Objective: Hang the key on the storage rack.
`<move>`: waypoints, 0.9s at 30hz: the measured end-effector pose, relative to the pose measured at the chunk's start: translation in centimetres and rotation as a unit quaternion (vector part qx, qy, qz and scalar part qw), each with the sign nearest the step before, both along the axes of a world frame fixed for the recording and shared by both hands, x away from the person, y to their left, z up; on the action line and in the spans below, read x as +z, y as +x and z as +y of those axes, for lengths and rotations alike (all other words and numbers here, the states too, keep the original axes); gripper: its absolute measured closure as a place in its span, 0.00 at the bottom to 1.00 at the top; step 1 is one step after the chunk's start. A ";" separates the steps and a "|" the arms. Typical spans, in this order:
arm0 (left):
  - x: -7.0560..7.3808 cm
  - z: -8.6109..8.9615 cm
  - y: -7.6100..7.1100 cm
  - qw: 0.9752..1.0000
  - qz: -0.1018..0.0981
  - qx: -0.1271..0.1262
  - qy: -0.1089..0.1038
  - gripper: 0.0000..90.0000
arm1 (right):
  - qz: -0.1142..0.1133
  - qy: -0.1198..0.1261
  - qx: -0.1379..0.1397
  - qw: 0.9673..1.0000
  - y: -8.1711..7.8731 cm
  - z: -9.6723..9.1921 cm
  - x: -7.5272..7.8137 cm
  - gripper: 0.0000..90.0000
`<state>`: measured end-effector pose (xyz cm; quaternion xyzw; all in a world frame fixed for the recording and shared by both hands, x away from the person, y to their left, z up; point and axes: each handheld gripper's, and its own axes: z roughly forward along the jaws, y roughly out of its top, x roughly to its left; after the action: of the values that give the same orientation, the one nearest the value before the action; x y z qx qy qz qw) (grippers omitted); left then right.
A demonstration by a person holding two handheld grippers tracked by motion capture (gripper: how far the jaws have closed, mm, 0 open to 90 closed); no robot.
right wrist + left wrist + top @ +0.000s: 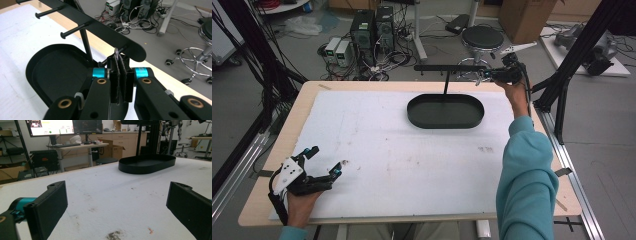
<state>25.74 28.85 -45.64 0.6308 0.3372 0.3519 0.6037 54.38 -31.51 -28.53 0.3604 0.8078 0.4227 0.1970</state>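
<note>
My left gripper (pixel 323 165) rests wide open near the tabletop's front left corner. My right gripper (pixel 121 75) pinches a metal ring (pixel 116 53) at the rack's (pixel 105 30) end peg; I'd slide it fully on before releasing

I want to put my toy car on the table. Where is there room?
Lots of room: the white sheet is bare between the left gripper and the black oval tray, and along the near edge. It is crowded at the far right, where the right gripper holds a small metal ring at the rack's end peg.
</note>
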 end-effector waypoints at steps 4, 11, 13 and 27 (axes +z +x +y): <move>0.0 0.0 0.0 1.000 0.000 0.000 0.000 0.04 | -0.003 0.004 -0.009 1.000 0.0 -0.1 0.0 0.92; 0.0 0.0 0.0 1.000 0.000 0.000 0.001 0.04 | -0.005 0.019 -0.041 0.999 -0.5 -0.8 0.3 0.68; 0.0 0.0 0.0 1.000 0.000 0.001 0.002 0.04 | -0.006 0.040 -0.058 0.997 -0.8 -0.9 0.6 0.46; 0.0 0.1 0.0 1.000 0.000 -0.001 -0.001 0.04 | -0.075 0.109 -0.021 0.991 -7.7 -0.1 2.9 0.01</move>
<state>25.75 28.90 -45.64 0.6306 0.3366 0.3513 0.6047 46.66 -31.57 -25.65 0.3635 0.7322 0.5299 0.2258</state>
